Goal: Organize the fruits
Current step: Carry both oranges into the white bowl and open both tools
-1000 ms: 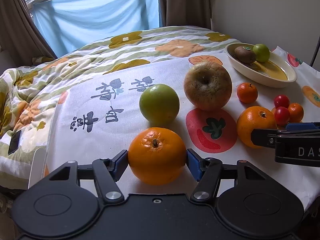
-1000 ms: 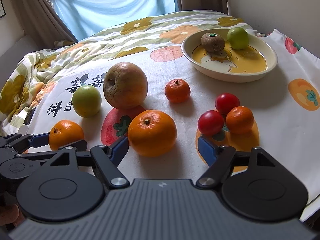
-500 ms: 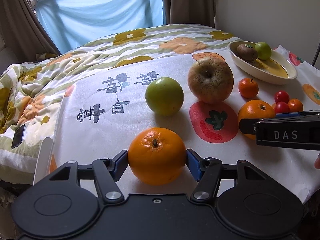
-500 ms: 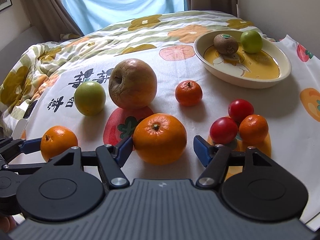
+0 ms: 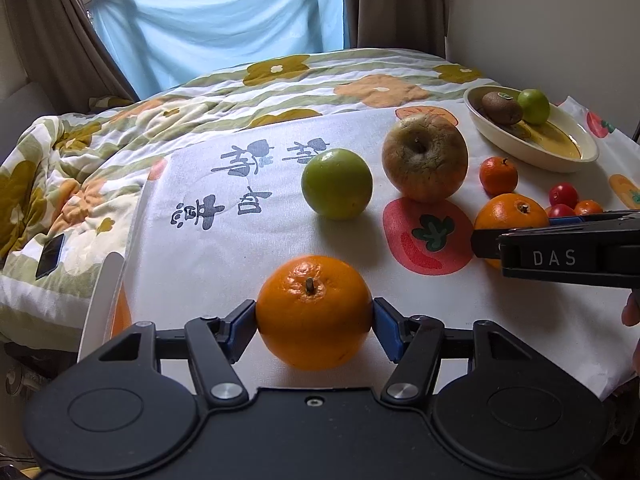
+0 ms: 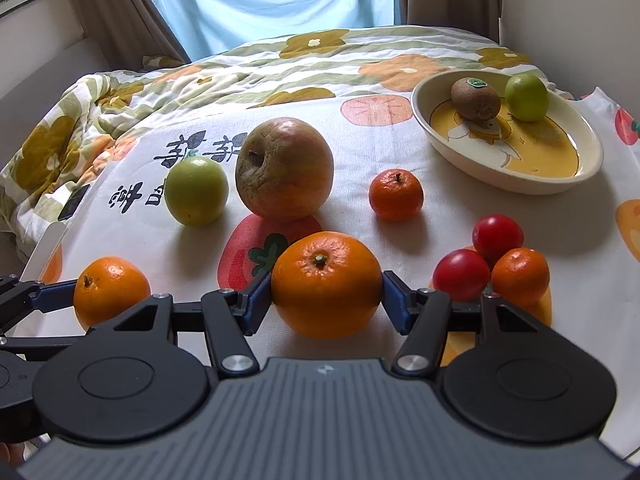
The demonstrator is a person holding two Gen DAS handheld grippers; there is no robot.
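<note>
My left gripper (image 5: 314, 326) is shut on an orange (image 5: 314, 312) near the cloth's front left. My right gripper (image 6: 326, 300) is shut on a second orange (image 6: 326, 283), with both blue pads touching its sides. The left-held orange also shows in the right wrist view (image 6: 111, 290). The right-held orange shows in the left wrist view (image 5: 510, 214) behind the right gripper's finger. A cream oval dish (image 6: 576, 178) at the back right holds a kiwi (image 6: 476, 98) and a small green fruit (image 6: 526, 97).
On the printed cloth lie a green apple (image 6: 196, 191), a large wrinkled apple (image 6: 285, 169), a small mandarin (image 6: 396, 195), two cherry tomatoes (image 6: 497, 237) and another small mandarin (image 6: 520, 276). A dark phone (image 5: 50, 255) lies on the quilt at left.
My right gripper has closed from open onto its orange. Both grippers have risen and pulled back a little; the left keeps its orange.
</note>
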